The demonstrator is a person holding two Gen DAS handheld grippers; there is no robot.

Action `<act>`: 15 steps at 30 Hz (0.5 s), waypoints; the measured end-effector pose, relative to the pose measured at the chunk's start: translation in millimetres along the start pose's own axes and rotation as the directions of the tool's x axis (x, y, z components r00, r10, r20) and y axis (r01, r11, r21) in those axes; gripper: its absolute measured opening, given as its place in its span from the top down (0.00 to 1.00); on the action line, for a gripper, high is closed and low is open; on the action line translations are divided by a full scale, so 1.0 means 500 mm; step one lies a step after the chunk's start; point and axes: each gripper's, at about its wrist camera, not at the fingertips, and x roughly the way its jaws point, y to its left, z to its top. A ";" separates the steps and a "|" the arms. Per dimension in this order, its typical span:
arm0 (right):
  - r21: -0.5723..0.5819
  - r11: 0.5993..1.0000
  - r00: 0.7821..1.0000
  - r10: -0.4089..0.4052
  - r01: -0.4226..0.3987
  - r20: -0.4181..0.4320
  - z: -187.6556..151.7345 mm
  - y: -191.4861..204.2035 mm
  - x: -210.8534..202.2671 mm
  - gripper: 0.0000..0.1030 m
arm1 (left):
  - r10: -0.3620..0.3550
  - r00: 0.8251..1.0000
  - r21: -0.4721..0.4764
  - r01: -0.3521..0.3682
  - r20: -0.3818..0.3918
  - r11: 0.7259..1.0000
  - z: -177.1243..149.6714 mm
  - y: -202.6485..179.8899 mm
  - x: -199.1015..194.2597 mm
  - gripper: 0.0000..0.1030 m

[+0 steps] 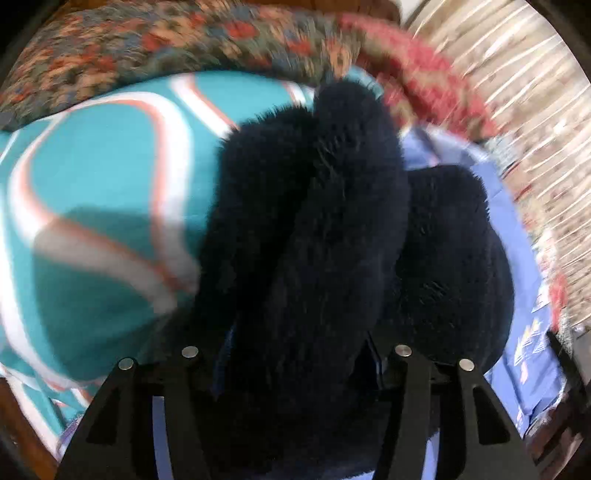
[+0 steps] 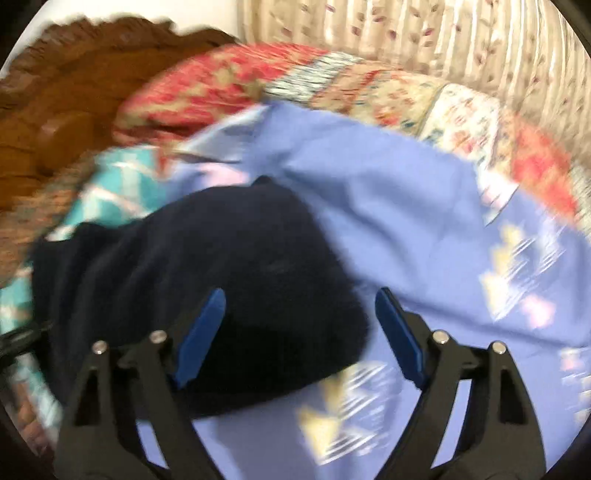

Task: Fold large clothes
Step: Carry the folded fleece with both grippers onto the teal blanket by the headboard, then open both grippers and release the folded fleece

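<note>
A dark navy fleece garment (image 1: pixel 325 229) lies bunched on the bed and fills the space between my left gripper's jaws (image 1: pixel 295 354). The fabric hides the left fingertips, so I cannot tell whether they clamp it. In the right wrist view the same garment (image 2: pixel 207 280) lies in a heap at the left. My right gripper (image 2: pixel 299 310) is open, its blue pads (image 2: pixel 201 336) wide apart. The left pad overlaps the garment's edge; the right one is over the sheet.
A periwinkle sheet with pale triangle prints (image 2: pixel 406 206) covers the bed. A teal cloth with white and orange curves (image 1: pixel 99 206) lies at the left. A floral quilt (image 2: pixel 229 74), a carved wooden headboard (image 2: pixel 66 92) and a striped curtain (image 2: pixel 443 33) stand behind. Both views are motion-blurred.
</note>
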 end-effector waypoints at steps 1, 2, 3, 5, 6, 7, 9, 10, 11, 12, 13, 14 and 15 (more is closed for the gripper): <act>-0.030 1.000 1.000 0.007 -0.007 -0.003 -0.020 0.013 -0.008 0.21 | 0.007 1.000 0.012 -0.007 0.029 1.000 -0.012 0.001 -0.015 0.27; -0.066 0.997 0.999 0.031 -0.033 -0.021 -0.060 0.023 -0.021 0.21 | 0.006 0.999 0.024 -0.007 0.051 1.000 -0.027 0.003 -0.032 0.27; -0.078 0.996 0.998 0.049 -0.052 -0.036 -0.090 0.047 -0.043 0.21 | 0.003 0.997 0.035 -0.006 0.076 0.999 -0.038 0.011 -0.056 0.27; -0.073 0.993 0.992 0.092 -0.098 -0.082 -0.158 0.065 -0.072 0.21 | 0.022 0.992 0.048 -0.028 0.128 0.998 -0.063 0.013 -0.107 0.27; -0.054 0.990 0.986 0.123 -0.129 -0.111 -0.195 0.071 -0.089 0.21 | 0.041 0.986 0.059 -0.051 0.163 0.997 -0.081 0.009 -0.137 0.27; -0.028 0.988 0.979 0.149 -0.154 -0.139 -0.228 0.075 -0.103 0.21 | 0.059 0.981 0.072 -0.074 0.185 0.995 -0.092 0.014 -0.161 0.27; 0.017 0.983 0.967 0.185 -0.185 -0.173 -0.281 0.087 -0.123 0.21 | 0.086 0.973 0.107 -0.111 0.215 0.988 -0.125 -0.008 -0.201 0.27; 0.035 0.980 0.963 0.197 -0.193 -0.183 -0.306 0.087 -0.139 0.21 | 0.087 0.971 0.126 -0.117 0.222 0.985 -0.151 -0.007 -0.222 0.27; 0.056 0.979 0.959 0.204 -0.197 -0.198 -0.329 0.088 -0.157 0.21 | 0.095 0.971 0.158 -0.131 0.219 0.979 -0.181 -0.018 -0.243 0.27; 0.073 0.977 0.954 0.214 -0.203 -0.210 -0.349 0.090 -0.173 0.21 | 0.107 0.972 0.182 -0.146 0.211 0.972 -0.193 -0.021 -0.247 0.27; 0.084 0.975 0.951 0.222 -0.208 -0.215 -0.368 0.095 -0.188 0.21 | 0.114 0.972 0.208 -0.157 0.204 0.965 -0.219 -0.022 -0.261 0.27; 0.095 0.974 0.950 0.223 -0.206 -0.221 -0.382 0.096 -0.205 0.21 | 0.116 0.973 0.235 -0.163 0.200 0.958 -0.249 -0.032 -0.273 0.27; 0.101 0.975 0.949 0.219 -0.200 -0.227 -0.394 0.097 -0.223 0.21 | 0.120 0.973 0.267 -0.171 0.196 0.948 -0.289 -0.042 -0.289 0.27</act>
